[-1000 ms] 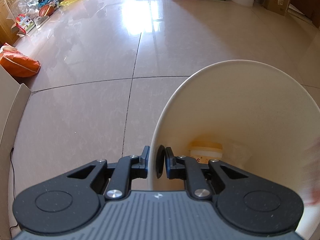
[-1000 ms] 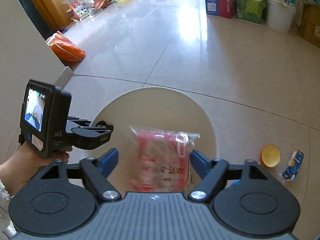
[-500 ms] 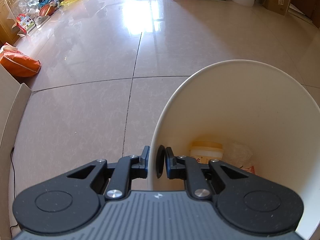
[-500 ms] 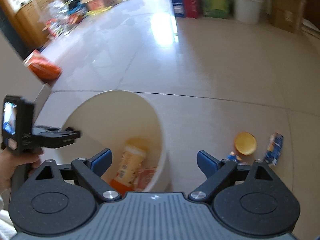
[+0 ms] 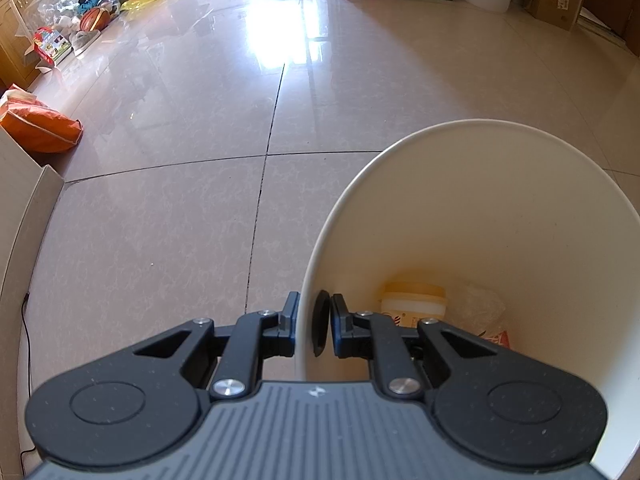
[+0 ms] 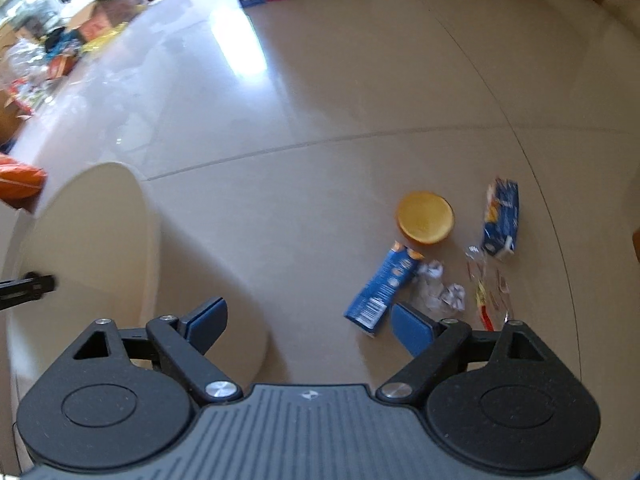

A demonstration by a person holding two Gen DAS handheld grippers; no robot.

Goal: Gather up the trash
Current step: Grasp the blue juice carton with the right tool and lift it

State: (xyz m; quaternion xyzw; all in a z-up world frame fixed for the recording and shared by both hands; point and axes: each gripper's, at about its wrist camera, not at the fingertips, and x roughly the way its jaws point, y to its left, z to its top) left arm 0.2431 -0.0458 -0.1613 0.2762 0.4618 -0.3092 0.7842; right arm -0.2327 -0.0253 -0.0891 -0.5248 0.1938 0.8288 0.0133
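Bin (image 5: 500, 200): my left gripper (image 5: 314, 322) clamps its rim; a yellow-lidded tub (image 5: 414, 300) and wrapper (image 5: 486, 316) lie inside. Floor: carton (image 6: 382, 284), paper wads (image 6: 440, 290), lid (image 6: 425, 217), box (image 6: 501, 218) remain. My right gripper (image 6: 310, 322) gapes empty, just narrowing.

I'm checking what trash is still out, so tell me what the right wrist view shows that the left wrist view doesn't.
Only the right wrist view shows the litter on the floor: an orange lid, two blue cartons, crumpled paper and a clear wrapper, with the right gripper open and empty near them. Only the left wrist view shows inside the bin: a yellow-lidded cup and a plastic bag, with the left gripper shut on the rim. Both show the white bin, the tiled floor and the orange bag.
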